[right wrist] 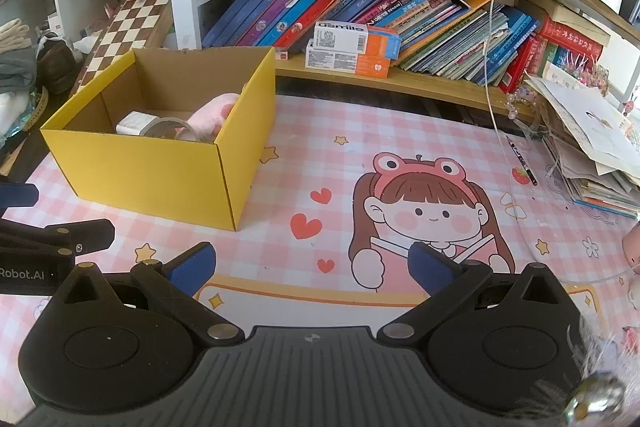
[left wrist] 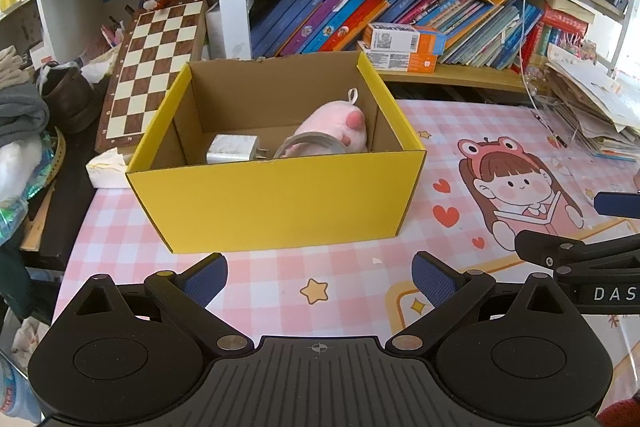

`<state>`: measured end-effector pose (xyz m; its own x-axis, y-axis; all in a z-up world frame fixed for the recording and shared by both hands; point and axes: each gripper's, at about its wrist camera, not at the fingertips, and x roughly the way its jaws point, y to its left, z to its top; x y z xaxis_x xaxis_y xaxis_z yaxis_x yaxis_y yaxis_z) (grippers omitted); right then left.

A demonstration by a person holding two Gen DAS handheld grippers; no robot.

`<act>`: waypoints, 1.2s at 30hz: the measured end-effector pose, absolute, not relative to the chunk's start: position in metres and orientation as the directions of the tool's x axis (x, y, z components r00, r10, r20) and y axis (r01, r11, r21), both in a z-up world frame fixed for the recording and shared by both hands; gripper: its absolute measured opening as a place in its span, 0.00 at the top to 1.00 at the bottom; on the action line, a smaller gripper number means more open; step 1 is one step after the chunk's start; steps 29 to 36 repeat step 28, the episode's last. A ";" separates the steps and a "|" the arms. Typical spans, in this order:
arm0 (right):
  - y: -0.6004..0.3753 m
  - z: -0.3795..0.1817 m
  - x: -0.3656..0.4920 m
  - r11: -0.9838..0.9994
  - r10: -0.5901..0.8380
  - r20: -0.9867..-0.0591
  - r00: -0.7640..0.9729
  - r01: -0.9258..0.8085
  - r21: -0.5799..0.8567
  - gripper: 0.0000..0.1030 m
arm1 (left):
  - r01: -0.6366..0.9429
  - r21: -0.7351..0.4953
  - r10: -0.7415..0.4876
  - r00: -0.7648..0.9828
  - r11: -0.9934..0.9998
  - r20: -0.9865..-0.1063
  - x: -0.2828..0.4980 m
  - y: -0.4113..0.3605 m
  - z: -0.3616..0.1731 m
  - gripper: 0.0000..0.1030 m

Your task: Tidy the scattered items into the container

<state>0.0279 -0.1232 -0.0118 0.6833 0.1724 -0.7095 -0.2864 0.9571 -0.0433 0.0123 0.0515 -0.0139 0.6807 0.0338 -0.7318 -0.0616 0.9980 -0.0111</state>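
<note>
A yellow cardboard box stands open on the pink checked mat, also in the right wrist view. Inside lie a pink plush paw, a white charger plug and a roll of clear tape. The same three items show in the right wrist view: plush, charger, tape. My left gripper is open and empty, just in front of the box. My right gripper is open and empty, right of the box over the cartoon girl print.
A chessboard leans behind the box on the left. A low shelf with leaning books and two toothpaste cartons runs behind. A stack of papers and a black pen lie at the right. A white cable hangs down.
</note>
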 end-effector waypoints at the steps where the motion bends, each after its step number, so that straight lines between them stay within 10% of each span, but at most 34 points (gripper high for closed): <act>1: -0.123 -0.012 0.028 0.957 0.173 -0.710 0.683 -0.287 -0.043 0.00 | -0.062 -0.009 0.035 0.680 0.998 -0.732 0.012 0.051 -0.014 0.03; 36: -0.123 -0.019 0.036 0.951 0.184 -0.727 0.661 -0.306 -0.037 0.00 | -0.059 -0.015 0.030 0.695 0.998 -0.718 0.015 0.049 -0.016 0.03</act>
